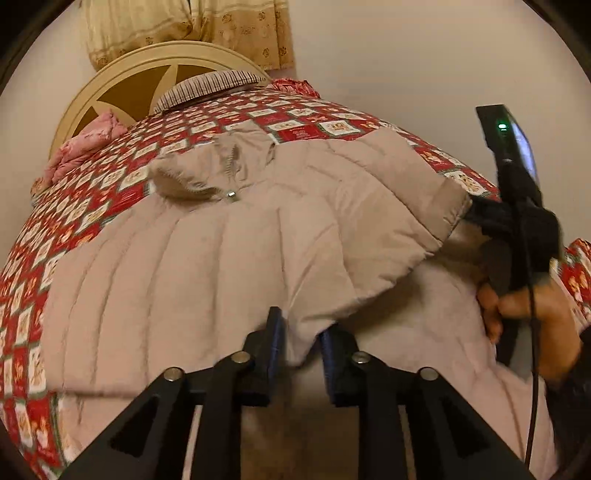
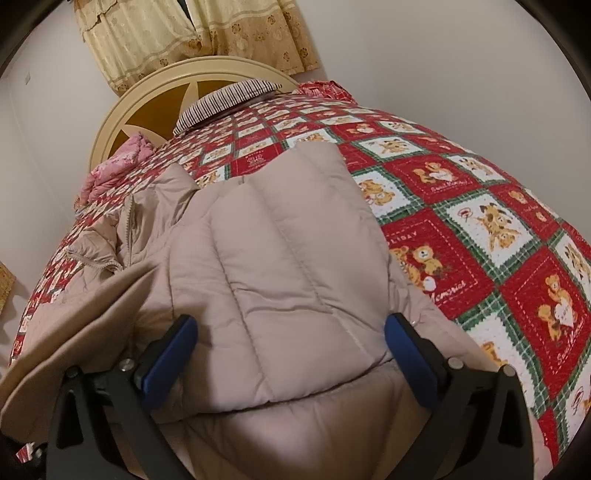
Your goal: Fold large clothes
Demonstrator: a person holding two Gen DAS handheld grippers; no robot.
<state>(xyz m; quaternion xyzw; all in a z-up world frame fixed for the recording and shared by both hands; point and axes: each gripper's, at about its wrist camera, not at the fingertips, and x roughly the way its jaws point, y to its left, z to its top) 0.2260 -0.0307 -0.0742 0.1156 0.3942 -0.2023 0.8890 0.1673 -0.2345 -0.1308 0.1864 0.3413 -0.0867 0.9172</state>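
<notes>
In the left wrist view, the left gripper (image 1: pixel 299 343) reaches forward low over the near edge of the bed, its two blue-padded fingers (image 1: pixel 275 332) drawn close together and pinching a fold of the beige quilted jacket (image 1: pixel 207 266) between them. The jacket lies spread across the red teddy-bear quilt (image 1: pixel 110 170), its collar and zipper (image 1: pixel 231 166) towards the headboard (image 1: pixel 122 88), and one sleeve (image 1: pixel 388 199) folded across the body towards the right. At the right edge, the person's right hand (image 1: pixel 532 310) holds the right gripper (image 1: pixel 476 210) upright by its handle, its tip at the cuff of that sleeve; whether the tip touches the cuff is hard to tell from this angle. A striped pillow (image 1: pixel 210 86) and a pink blanket (image 1: pixel 88 140) lie by the headboard, with a yellow curtain (image 1: pixel 192 29) hanging above.

In the right wrist view, the right gripper (image 2: pixel 291 343) points down the length of the bed with its blue pads (image 2: pixel 173 354) spread wide apart, grasping nothing. The folded sleeve (image 2: pixel 288 258) of the jacket lies directly between and ahead of the fingers, on top of the jacket's body, and the zipper (image 2: pixel 129 225) edge runs off to the left. The teddy-bear quilt (image 2: pixel 480 229) shows bare to the right of the jacket, and the headboard (image 2: pixel 147 96), striped pillow (image 2: pixel 229 98) and curtain (image 2: pixel 192 37) stand beyond.
</notes>
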